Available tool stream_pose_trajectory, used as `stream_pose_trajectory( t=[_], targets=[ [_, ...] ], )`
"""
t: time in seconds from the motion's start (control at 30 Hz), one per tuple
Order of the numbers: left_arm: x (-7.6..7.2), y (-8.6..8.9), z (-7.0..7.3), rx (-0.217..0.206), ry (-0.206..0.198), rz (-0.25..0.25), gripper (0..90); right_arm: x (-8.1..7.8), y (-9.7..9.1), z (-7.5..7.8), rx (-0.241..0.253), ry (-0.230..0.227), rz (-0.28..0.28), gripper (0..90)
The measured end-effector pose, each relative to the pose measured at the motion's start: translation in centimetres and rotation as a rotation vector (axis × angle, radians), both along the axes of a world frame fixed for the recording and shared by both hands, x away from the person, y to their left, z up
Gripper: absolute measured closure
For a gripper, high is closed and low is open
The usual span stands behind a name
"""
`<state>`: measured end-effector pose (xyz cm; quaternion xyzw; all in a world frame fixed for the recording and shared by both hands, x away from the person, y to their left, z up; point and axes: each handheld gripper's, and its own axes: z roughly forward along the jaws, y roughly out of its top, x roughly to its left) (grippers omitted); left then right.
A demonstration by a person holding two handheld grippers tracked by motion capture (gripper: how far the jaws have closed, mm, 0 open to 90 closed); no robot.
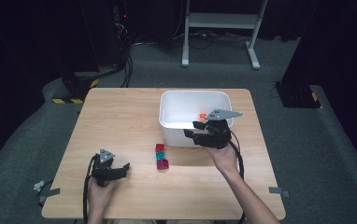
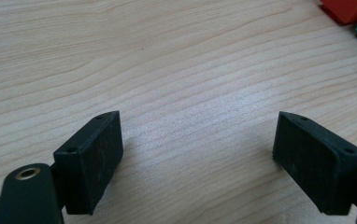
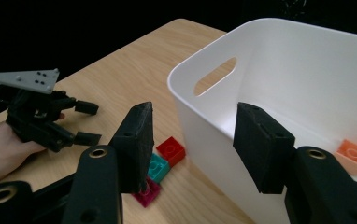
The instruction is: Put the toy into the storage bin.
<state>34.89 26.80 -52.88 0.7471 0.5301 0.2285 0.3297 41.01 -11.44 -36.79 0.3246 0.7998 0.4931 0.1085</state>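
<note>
One orange brick (image 3: pixel 353 152) lies in the white bin (image 3: pixel 307 70) beyond the right gripper (image 3: pixel 193 144)'s released, empty jaws; three bricks (image 1: pixel 161 156) wait outside, ahead of the left gripper (image 2: pixel 197 158)'s spread jaws.

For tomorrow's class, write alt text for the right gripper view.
The right gripper, jaws open and empty, straddles the white bin wall. An orange brick lies inside; red, teal and magenta bricks sit on the table.

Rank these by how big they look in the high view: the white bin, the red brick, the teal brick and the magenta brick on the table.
1. white bin, by far the largest.
2. red brick, teal brick and magenta brick: all three look about alike, too close to rank; the magenta one may look slightly bigger only because it lies nearer the camera.
</note>
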Motion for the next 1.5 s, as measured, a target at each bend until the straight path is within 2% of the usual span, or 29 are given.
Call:
stream_pose_trajectory(
  t=[0.17,0.37,0.47,0.6,0.87,1.1,1.2,1.5],
  targets=[
    [0.0,0.0,0.0,0.000,0.000,0.000,16.2,-1.3,0.8,-1.1,-0.003,-0.006,0.029,46.9],
    [0.0,0.0,0.0,0.000,-0.002,0.001,16.2,-2.7,2.5,-4.1,-0.034,0.015,0.059,46.3],
    [0.0,0.0,0.0,0.000,-0.001,0.001,16.1,-2.8,3.4,-5.8,-0.062,0.035,0.064,45.5],
    [0.0,0.0,0.0,0.000,-0.001,0.001,16.1,-2.8,4.4,-7.6,-0.069,0.049,0.059,44.9],
    [0.0,0.0,0.0,0.000,-0.001,0.001,16.2,-2.8,6.4,-10.7,-0.116,0.085,0.058,42.4],
    [0.0,0.0,0.0,0.000,-0.001,0.001,16.2,-2.5,7.6,-12.8,-0.151,0.130,0.061,39.3],
    [0.0,0.0,0.0,0.000,-0.001,0.001,16.1,-2.4,7.9,-13.4,-0.162,0.136,0.063,37.3],
    [0.0,0.0,0.0,0.000,-0.001,0.001,16.1,-2.2,8.7,-14.4,-0.166,0.152,0.053,34.6]
  ],
)
